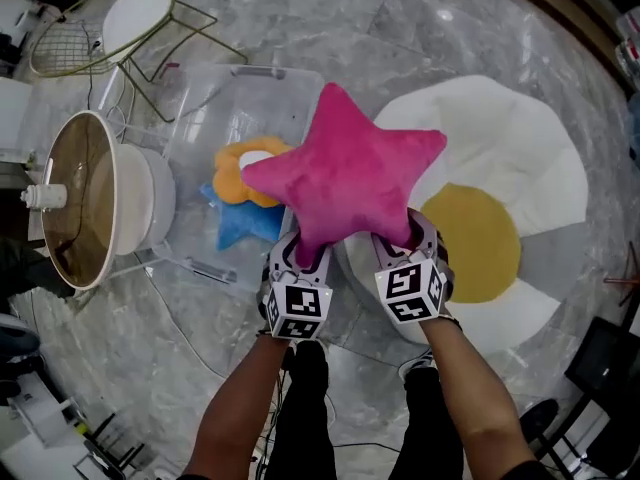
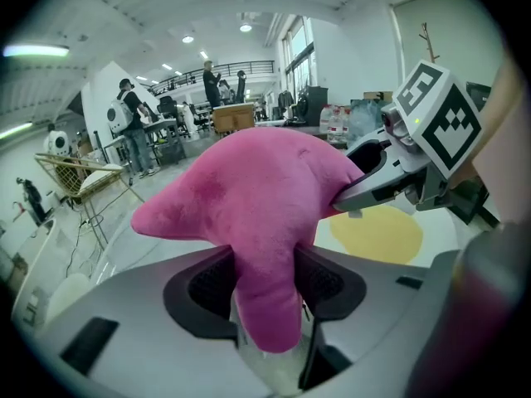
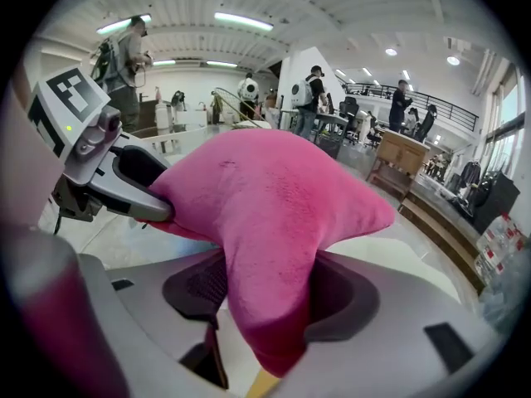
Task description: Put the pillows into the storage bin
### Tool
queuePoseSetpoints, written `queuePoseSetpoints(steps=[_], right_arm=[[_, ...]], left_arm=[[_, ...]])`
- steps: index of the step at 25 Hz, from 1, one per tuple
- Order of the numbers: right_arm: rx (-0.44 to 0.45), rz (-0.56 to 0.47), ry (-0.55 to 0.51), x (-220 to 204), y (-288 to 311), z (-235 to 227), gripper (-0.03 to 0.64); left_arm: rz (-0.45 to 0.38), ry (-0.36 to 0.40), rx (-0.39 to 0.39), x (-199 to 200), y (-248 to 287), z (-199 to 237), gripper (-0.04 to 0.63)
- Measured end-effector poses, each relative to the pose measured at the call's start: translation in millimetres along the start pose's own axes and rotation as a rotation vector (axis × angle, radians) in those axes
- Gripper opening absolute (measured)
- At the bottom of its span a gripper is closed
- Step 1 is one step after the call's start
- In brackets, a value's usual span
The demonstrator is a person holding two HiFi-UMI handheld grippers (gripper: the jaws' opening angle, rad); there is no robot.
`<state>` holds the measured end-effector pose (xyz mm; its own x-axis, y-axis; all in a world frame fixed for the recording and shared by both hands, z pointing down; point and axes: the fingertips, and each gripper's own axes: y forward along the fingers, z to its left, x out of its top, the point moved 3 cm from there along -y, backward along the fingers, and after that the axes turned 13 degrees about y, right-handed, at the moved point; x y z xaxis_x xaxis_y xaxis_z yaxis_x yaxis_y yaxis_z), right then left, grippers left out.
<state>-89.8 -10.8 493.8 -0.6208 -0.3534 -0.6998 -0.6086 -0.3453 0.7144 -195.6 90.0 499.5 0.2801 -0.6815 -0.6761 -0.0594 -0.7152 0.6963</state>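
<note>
A pink star pillow [image 1: 345, 173] hangs in the air, held by both grippers at its two lower arms. My left gripper [image 1: 305, 251] is shut on the lower left arm [image 2: 264, 293], whose tip pokes down between the pads. My right gripper [image 1: 400, 238] is shut on the lower right arm [image 3: 270, 305]. The clear storage bin [image 1: 205, 118] stands on the floor to the left, partly under the pillow. Inside it lie an orange flower pillow [image 1: 235, 168] and a blue pillow [image 1: 240, 223]. A big fried-egg cushion [image 1: 500, 158] lies on the floor to the right.
A round white and brown stool or table [image 1: 85, 198] stands left of the bin. A gold wire chair [image 1: 130, 28] with a white seat is behind it. The floor is grey marble [image 1: 330, 18]. Black stands sit at the lower right [image 1: 600, 368]. People and desks are far off in both gripper views.
</note>
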Motion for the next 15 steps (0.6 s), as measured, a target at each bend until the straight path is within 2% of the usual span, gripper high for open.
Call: queuePoseSetpoints(steps=[7,15], right_arm=[[0.096,0.038,-0.088,41.0,45.7,104.8,0.285],[0.206,0.109,-0.233,60.4,90.2,213.6,0.29]], left_arm=[[0.067,-0.094,0.065,-78.8,-42.8,75.5,0.219],[0.156,-0.242,0.112,-173.6,-86.1,123.1,0.225]])
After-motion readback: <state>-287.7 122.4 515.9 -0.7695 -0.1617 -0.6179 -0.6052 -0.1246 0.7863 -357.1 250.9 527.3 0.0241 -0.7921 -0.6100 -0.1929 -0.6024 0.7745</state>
